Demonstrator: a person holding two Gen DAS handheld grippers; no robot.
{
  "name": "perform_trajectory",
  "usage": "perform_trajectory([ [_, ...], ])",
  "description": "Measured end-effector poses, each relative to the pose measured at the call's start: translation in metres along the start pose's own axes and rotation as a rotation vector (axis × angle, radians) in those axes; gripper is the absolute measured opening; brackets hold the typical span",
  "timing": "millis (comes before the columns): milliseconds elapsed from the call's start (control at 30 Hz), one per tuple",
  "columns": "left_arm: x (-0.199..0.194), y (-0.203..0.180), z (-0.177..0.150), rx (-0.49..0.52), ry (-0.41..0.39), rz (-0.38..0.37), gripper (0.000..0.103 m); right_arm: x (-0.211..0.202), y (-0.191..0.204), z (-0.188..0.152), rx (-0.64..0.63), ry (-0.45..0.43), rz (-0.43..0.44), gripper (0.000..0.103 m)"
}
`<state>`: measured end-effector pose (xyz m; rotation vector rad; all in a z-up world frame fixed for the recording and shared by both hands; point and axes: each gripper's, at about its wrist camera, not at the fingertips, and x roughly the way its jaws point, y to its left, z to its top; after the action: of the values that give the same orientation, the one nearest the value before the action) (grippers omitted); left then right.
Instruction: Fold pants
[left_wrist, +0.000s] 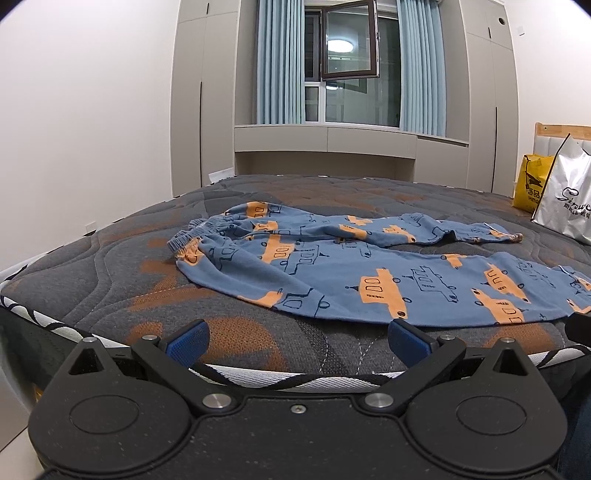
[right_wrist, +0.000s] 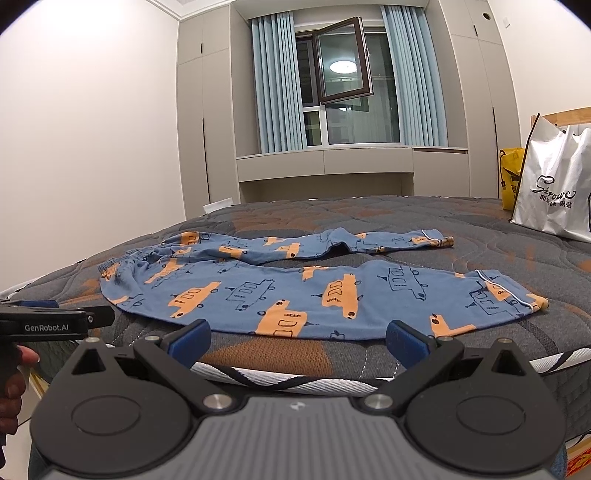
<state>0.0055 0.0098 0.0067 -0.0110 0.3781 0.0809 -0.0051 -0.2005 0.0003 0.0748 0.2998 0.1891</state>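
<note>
Blue cotton pants printed with orange and outlined cars (left_wrist: 332, 266) lie spread flat on a grey-and-orange quilted mattress (left_wrist: 110, 273), just ahead of both tools. The elastic waistband sits to the left, two legs stretching right, the farther one rumpled. The left gripper (left_wrist: 297, 338) and right gripper (right_wrist: 297, 338) both gape wide, holding nothing.

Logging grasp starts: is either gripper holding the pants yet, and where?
Nothing is held. The left gripper and right gripper are open, short of the pants on the bed.
</note>
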Motion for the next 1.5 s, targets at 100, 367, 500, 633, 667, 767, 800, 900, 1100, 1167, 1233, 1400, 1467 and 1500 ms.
perform_trajectory([
  [100,0.0,0.0,0.0,0.001,0.0,0.0,0.103,0.0,0.0,0.0,0.0,0.0,0.0,0.103],
  [367,0.0,0.0,0.002,0.006,-0.003,-0.002,0.103,0.001,-0.002,0.0,0.016,0.0,-0.015,0.103],
  [500,0.001,0.0,0.003,0.008,0.001,-0.004,0.103,0.003,-0.003,0.0,0.018,0.004,-0.014,0.103],
  [633,0.002,0.001,0.007,0.012,-0.003,-0.008,0.103,0.006,-0.003,0.0,0.018,0.012,-0.01,0.103],
  [667,0.002,0.001,0.007,0.012,-0.005,-0.008,0.103,0.007,-0.004,0.0,0.019,0.013,-0.007,0.103],
  [767,0.004,0.002,0.01,0.011,-0.006,-0.004,0.103,0.01,-0.003,0.001,0.017,0.014,-0.003,0.103],
  [800,0.005,0.002,0.011,0.012,-0.005,-0.004,0.103,0.011,-0.003,0.002,0.017,0.014,-0.001,0.103],
  [900,0.008,0.003,0.013,0.016,-0.007,-0.002,0.103,0.014,-0.004,0.002,0.019,0.019,0.0,0.103],
  [1100,0.016,0.003,0.016,0.011,0.005,-0.016,0.103,0.02,-0.007,0.001,0.029,0.027,-0.001,0.103],
  [1167,0.019,0.002,0.017,0.014,0.011,-0.014,0.103,0.022,-0.009,0.001,0.031,0.025,0.001,0.103],
  [1233,0.023,0.001,0.018,0.014,0.016,-0.018,0.103,0.025,-0.01,0.002,0.032,0.024,0.005,0.103],
  [1400,0.032,0.002,0.023,0.02,0.03,-0.028,0.103,0.032,-0.016,0.008,0.054,0.014,0.036,0.103],
  [1467,0.036,0.004,0.029,0.023,0.031,-0.038,0.103,0.036,-0.019,0.013,0.05,0.002,0.059,0.103],
  [1500,0.04,0.007,0.033,0.022,0.029,-0.04,0.103,0.039,-0.021,0.018,0.039,-0.009,0.073,0.103],
])
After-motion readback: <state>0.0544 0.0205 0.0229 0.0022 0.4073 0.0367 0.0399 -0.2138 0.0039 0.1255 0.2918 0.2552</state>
